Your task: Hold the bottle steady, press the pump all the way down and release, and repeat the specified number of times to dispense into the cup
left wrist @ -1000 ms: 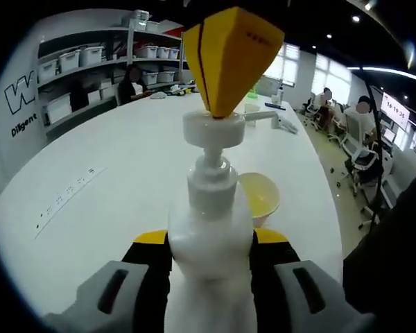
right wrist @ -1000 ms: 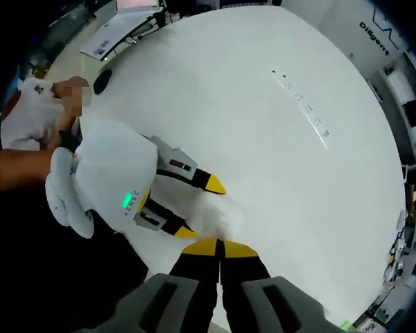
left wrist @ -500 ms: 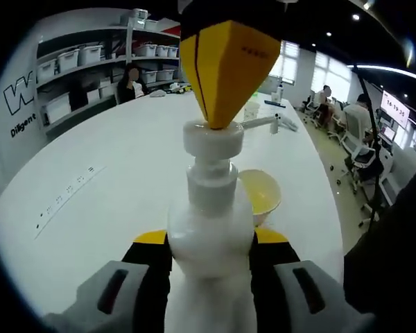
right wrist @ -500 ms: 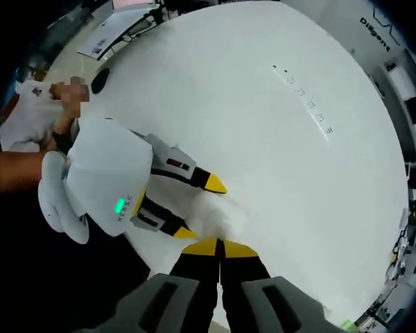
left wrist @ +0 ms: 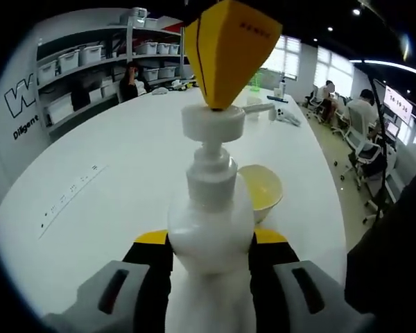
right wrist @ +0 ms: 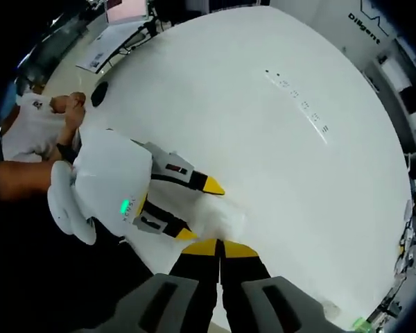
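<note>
In the left gripper view, a wall of shelves [left wrist: 90,62] carrying storage bins occupies the 10 o'clock region, behind the white counter [left wrist: 104,173]. At centre, the white pump bottle [left wrist: 210,229] stands upright on the counter, its body clamped between the yellow-tipped fingers [left wrist: 151,239] of the left gripper [left wrist: 209,243], which are closed on it at 6 o'clock. The pump head [left wrist: 211,119] sits at 12 o'clock, its spout pointing toward 2 o'clock. The right gripper [left wrist: 229,55] comes in from the top, its yellow tip touching the pump head. A yellow cup [left wrist: 262,191] rests on the counter just beside the bottle at 3 o'clock. In the right gripper view, the right gripper's fingers [right wrist: 201,251] are closed together, tips meeting at 6 o'clock.
</note>
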